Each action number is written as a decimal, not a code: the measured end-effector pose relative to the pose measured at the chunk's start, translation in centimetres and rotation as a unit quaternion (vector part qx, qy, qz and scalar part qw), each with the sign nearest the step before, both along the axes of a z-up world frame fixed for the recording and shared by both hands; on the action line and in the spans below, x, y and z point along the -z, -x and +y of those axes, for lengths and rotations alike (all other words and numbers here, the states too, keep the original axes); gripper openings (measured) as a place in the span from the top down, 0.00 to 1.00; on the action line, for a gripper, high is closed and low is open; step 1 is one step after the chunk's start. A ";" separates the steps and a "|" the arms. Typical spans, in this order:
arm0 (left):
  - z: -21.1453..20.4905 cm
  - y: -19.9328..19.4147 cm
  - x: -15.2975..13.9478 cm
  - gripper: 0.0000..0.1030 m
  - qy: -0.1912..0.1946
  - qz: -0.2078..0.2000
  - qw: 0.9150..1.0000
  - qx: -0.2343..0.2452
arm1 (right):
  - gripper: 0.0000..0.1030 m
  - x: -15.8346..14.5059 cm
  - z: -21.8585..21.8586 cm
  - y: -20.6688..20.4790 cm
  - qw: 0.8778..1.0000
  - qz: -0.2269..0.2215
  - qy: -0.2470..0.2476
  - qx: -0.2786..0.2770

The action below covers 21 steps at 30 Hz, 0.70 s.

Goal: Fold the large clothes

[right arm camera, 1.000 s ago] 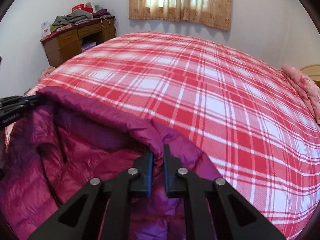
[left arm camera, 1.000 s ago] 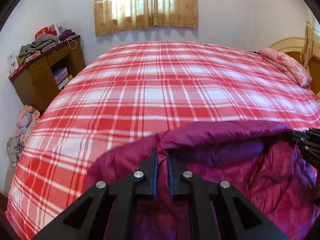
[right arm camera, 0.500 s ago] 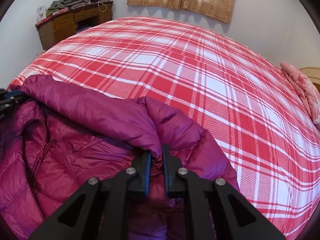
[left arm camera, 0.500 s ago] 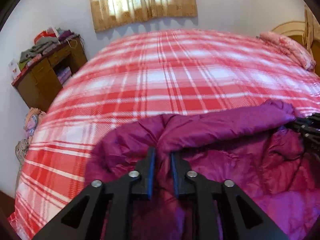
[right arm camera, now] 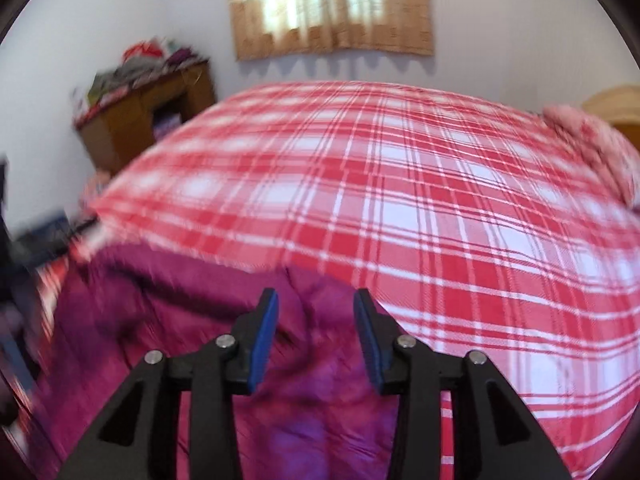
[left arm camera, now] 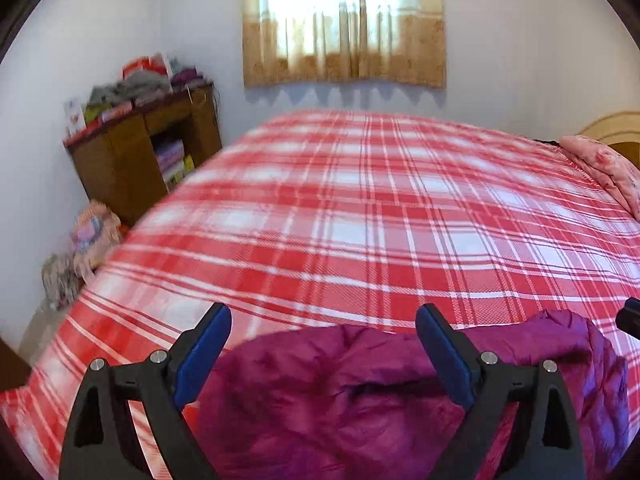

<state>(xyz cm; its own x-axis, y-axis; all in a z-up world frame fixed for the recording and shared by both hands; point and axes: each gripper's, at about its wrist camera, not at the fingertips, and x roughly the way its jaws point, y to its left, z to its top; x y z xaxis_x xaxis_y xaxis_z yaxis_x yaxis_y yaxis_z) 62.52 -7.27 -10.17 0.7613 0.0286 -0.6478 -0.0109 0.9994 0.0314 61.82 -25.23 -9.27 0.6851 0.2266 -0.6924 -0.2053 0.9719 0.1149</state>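
A magenta puffer jacket (left arm camera: 360,400) lies bunched on the near edge of the red plaid bed (left arm camera: 380,208). My left gripper (left arm camera: 323,322) is wide open and empty, just above the jacket's far fold. In the right wrist view the jacket (right arm camera: 192,320) lies below and to the left. My right gripper (right arm camera: 315,304) is open and empty above the jacket's right end. The right wrist view is blurred by motion.
A wooden desk (left arm camera: 132,156) piled with clothes stands at the far left by the wall. A pink pillow (left arm camera: 600,168) lies at the bed's right end. Bags and cloth (left arm camera: 88,236) sit on the floor left of the bed. A curtained window (left arm camera: 344,20) is behind.
Both grippers were shut on the jacket's folded edge; both have now opened and let it go. The jacket has dropped onto the bed and both grippers have lifted back.
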 end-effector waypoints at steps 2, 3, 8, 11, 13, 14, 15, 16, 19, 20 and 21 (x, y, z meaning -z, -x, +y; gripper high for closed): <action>-0.8 -0.6 1.6 0.09 -0.002 0.024 1.000 -0.003 | 0.59 0.3 1.5 -1.2 1.000 0.009 -0.020 0.009; -1.2 -0.7 2.6 0.09 -0.005 0.036 0.999 -0.001 | 0.59 0.8 2.4 -1.8 0.999 0.015 -0.027 0.010; -2.1 -1.0 6.5 0.09 -0.019 0.078 0.997 0.006 | 0.63 5.4 5.8 -3.1 0.999 0.045 -0.015 -0.002; -2.4 -1.2 7.4 0.09 -0.024 0.082 0.996 0.010 | 0.67 7.4 5.6 -2.8 0.999 0.047 -0.015 -0.001; -2.5 -1.3 7.8 0.09 -0.025 0.085 0.996 0.010 | 0.67 7.7 5.4 -2.7 0.999 0.042 -0.017 -0.002; -2.5 -1.4 8.0 0.09 -0.025 0.087 0.996 0.009 | 0.67 7.7 5.5 -2.6 0.999 0.040 -0.014 -0.002; -2.4 -1.4 8.1 0.09 -0.022 0.086 0.996 0.008 | 0.67 7.7 5.5 -2.6 0.999 0.038 -0.010 -0.003; -2.4 -1.4 8.1 0.09 -0.021 0.086 0.996 0.009 | 0.67 7.8 5.6 -2.5 0.999 0.036 -0.006 -0.004; -2.2 -1.5 8.3 0.08 -0.015 0.091 0.996 0.009 | 0.67 8.2 5.5 -2.5 0.999 0.034 -0.007 -0.004; -2.2 -1.6 8.3 0.07 -0.015 0.092 0.996 0.008 | 0.67 8.3 5.6 -2.6 0.999 0.034 -0.008 -0.003; -2.2 -1.6 8.4 0.07 -0.016 0.092 0.996 0.008 | 0.67 8.3 5.6 -2.6 0.999 0.034 -0.008 -0.004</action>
<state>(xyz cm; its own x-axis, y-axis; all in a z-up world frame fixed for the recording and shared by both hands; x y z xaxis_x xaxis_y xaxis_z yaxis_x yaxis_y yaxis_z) 64.11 -9.46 -18.53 0.6298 0.0408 -0.7757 0.0135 0.9979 0.0635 64.39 -19.67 -17.58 0.6349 0.2423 -0.7336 -0.2033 0.9685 0.1440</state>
